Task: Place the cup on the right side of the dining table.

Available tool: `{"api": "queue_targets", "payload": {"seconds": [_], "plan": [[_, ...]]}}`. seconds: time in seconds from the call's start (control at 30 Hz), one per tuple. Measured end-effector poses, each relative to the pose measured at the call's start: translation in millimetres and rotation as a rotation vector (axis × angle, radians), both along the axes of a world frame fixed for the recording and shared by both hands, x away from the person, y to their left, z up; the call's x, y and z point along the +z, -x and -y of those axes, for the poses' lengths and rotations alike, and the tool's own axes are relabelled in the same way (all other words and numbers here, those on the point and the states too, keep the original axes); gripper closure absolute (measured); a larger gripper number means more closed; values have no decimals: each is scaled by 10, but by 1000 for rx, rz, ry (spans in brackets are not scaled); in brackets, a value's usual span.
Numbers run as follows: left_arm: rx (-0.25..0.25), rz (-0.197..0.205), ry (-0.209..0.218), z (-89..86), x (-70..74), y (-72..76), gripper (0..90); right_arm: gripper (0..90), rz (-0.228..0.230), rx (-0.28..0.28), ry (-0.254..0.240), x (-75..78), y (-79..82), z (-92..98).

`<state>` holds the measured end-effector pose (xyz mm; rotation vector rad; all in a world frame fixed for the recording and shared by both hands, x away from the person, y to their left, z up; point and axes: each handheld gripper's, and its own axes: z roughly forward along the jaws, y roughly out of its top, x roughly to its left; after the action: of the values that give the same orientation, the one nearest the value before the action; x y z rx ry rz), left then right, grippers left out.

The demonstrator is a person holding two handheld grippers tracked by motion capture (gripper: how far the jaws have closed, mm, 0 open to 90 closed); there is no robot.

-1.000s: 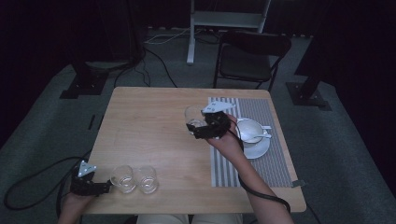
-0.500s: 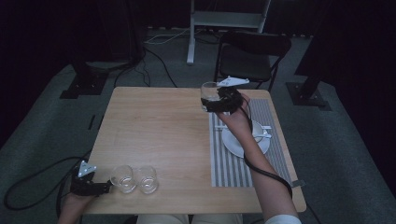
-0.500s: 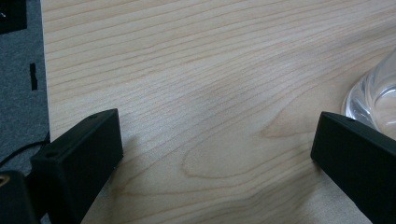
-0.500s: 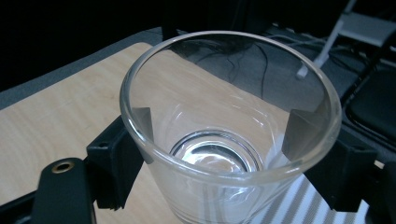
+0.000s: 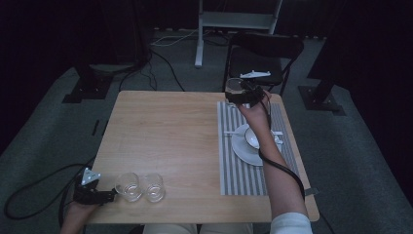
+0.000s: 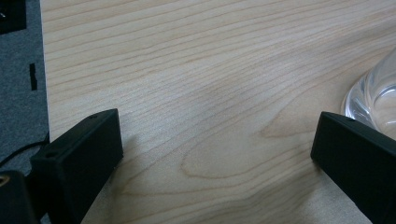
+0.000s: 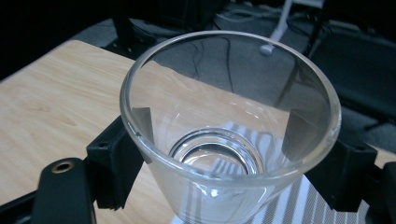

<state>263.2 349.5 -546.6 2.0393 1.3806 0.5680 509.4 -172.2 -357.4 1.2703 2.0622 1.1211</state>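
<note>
Wood table (image 5: 165, 141) — striped mat (image 5: 241, 170); dark rm

Dim overall, black beyond the table (image 5: 165, 136). Soft, with faint shadows. Blurred up close on the glass (image 7: 229, 126).

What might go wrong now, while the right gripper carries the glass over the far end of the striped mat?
1. The right gripper grips the clear glass by its smooth outer wall alone; it could slip and drop.
2. The cup and saucer sit under the forearm; a sleeve or the cable may knock them.
3. The left gripper, open, rests beside two glasses near the table edge.
</note>
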Motion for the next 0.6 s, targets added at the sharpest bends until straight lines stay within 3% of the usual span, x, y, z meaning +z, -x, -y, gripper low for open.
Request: {"api": "queue_targets", "payload": {"seconds": [0.3,0.43,0.47,0.6], "plan": [[-3,0,1,-1,-1,1,25,204,-106,-145,16,-331,-391,258],[-3,0,1,0,0,-2,25,203,-135,-196,42,-470,-483,321],[-4,0,0,0,0,-2,25,203,-154,-216,35,-563,-534,376],[-4,0,1,1,0,0,25,203,-197,-261,24,-701,-607,453]]}}
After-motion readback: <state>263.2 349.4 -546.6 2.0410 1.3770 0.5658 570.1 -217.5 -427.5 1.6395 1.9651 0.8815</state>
